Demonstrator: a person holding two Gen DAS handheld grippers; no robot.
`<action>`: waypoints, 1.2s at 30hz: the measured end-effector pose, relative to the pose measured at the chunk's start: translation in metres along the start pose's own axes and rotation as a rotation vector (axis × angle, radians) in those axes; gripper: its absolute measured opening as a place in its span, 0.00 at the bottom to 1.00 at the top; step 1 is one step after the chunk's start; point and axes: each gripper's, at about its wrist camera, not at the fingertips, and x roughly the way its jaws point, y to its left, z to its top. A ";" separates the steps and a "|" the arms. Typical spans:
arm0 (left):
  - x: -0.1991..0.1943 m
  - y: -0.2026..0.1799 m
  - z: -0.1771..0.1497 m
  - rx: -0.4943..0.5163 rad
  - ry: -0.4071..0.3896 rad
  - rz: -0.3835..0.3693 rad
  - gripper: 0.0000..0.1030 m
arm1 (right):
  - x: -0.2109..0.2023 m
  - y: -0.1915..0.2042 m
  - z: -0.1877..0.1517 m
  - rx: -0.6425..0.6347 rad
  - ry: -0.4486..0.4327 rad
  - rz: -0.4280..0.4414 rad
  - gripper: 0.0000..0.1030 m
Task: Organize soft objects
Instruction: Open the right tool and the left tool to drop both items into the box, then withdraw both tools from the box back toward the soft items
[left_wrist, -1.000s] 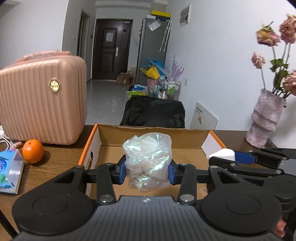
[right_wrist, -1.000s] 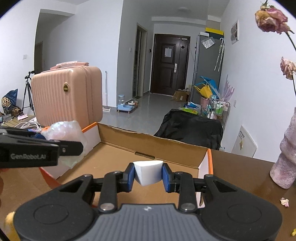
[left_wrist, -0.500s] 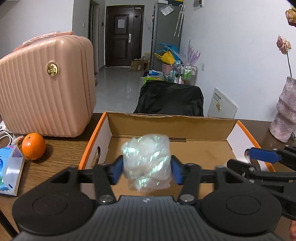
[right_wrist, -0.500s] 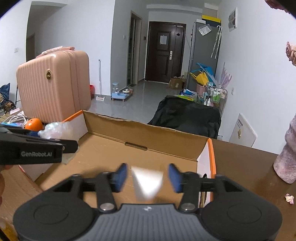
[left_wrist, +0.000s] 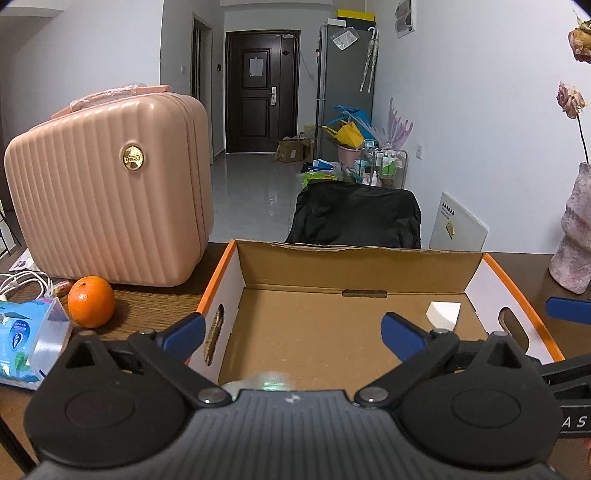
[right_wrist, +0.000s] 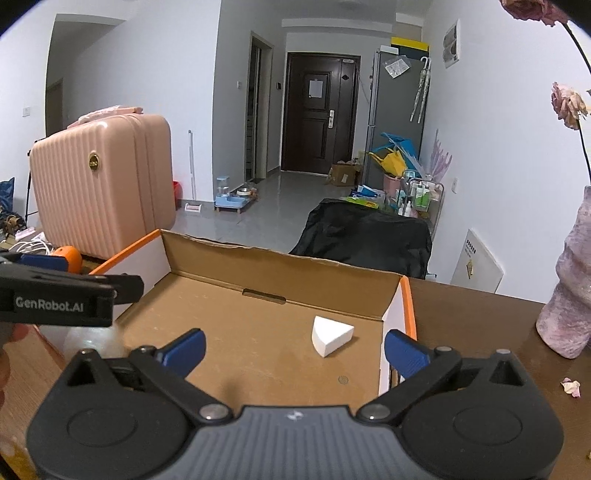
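Observation:
An open cardboard box (left_wrist: 358, 266) with orange edges lies on the wooden table. My left gripper (left_wrist: 291, 332) hangs over its near left part, jaws opening wide with nothing between them. A crumpled clear plastic wad (left_wrist: 266, 382) lies under it in the box, mostly hidden by the gripper body. My right gripper (right_wrist: 295, 352) is over the box (right_wrist: 277, 273) too, jaws opening and empty. A white foam wedge (right_wrist: 330, 336) rests on the box floor just beyond it. The wad (right_wrist: 92, 341) also shows in the box's near left corner.
A pink ribbed suitcase (left_wrist: 110, 199) stands left of the box, with an orange (left_wrist: 91, 302), a blue tissue pack (left_wrist: 26, 339) and white cables in front of it. A mottled vase (left_wrist: 576, 240) with dried roses stands at the right. A black chair back (left_wrist: 354, 214) rises behind the table.
Both grippers went from shut to wide open. The plastic wad dropped out of the left one and the white wedge out of the right one, both into the box.

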 end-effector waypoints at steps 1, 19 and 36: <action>-0.002 0.000 0.000 0.000 -0.002 -0.001 1.00 | -0.002 0.000 0.000 0.001 -0.001 -0.002 1.00; -0.054 0.006 -0.009 -0.007 -0.024 -0.004 1.00 | -0.065 0.010 -0.010 0.015 -0.041 -0.009 1.00; -0.135 0.009 -0.035 -0.009 -0.067 -0.019 1.00 | -0.144 0.027 -0.038 0.022 -0.074 -0.018 1.00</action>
